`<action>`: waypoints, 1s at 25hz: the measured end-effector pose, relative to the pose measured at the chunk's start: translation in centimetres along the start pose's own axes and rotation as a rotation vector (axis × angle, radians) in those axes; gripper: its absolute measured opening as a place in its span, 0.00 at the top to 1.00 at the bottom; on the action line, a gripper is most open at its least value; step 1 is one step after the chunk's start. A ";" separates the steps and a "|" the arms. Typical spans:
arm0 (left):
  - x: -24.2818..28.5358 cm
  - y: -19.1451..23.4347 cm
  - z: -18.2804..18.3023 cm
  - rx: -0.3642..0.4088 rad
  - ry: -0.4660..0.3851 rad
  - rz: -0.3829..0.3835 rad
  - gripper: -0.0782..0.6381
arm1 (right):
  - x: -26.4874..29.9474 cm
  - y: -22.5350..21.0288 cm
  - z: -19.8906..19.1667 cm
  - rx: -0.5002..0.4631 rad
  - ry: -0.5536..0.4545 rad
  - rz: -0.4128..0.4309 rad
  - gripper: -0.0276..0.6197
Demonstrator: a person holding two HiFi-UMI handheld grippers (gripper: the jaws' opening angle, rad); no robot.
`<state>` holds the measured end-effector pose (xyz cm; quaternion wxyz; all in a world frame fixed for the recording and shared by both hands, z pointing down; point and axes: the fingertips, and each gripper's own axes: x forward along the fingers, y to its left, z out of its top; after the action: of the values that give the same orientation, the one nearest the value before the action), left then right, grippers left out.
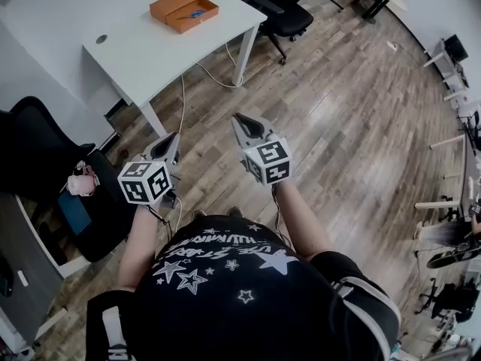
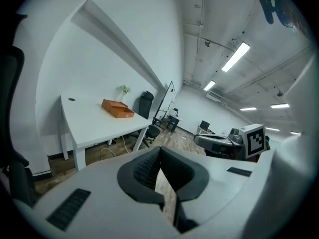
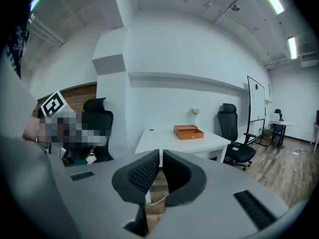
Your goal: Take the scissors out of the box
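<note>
An open orange box point(image 1: 184, 9) lies on the far end of a white table point(image 1: 143, 51), well ahead of me. Something blue, the scissors point(image 1: 197, 13), shows inside it. The left gripper point(image 1: 168, 146) and right gripper point(image 1: 245, 123) hang side by side in mid-air over the wooden floor, far short of the table. In the left gripper view the jaws point(image 2: 160, 156) meet with nothing between them, and the box point(image 2: 118, 108) is small on the table. The right gripper point(image 3: 161, 156) is likewise shut and empty, with the box point(image 3: 188, 132) beyond it.
A black office chair point(image 1: 282, 6) stands at the table's right end. Another black chair point(image 1: 45, 164) is close on my left. A white cable point(image 1: 214, 74) trails on the floor under the table. Wooden floor stretches to the right.
</note>
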<state>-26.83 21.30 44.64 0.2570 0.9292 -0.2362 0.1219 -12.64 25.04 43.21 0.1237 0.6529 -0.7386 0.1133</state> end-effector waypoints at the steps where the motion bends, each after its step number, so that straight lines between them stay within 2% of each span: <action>1: -0.4 0.2 -0.2 -0.003 0.004 -0.003 0.87 | 0.1 0.5 -0.2 0.006 0.002 0.008 0.87; 7: -2.1 2.6 -1.2 0.002 0.027 -0.016 0.87 | 1.1 3.1 -1.4 0.009 0.025 0.003 0.88; 13: -1.8 4.3 -1.1 -0.005 0.042 -0.020 0.87 | 1.7 3.7 -2.8 -0.002 0.060 0.004 0.88; 19: 0.9 5.6 -0.6 -0.015 0.051 0.001 0.87 | 4.3 0.6 -3.3 0.041 0.067 -0.001 0.88; 25: 7.1 7.5 1.9 -0.035 0.040 0.076 0.87 | 9.9 -5.2 -3.3 0.039 0.084 0.073 0.87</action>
<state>-24.27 11.96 48.64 0.2732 0.9122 -0.2684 0.1458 -8.53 16.22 49.65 0.1377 0.6223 -0.7539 0.1595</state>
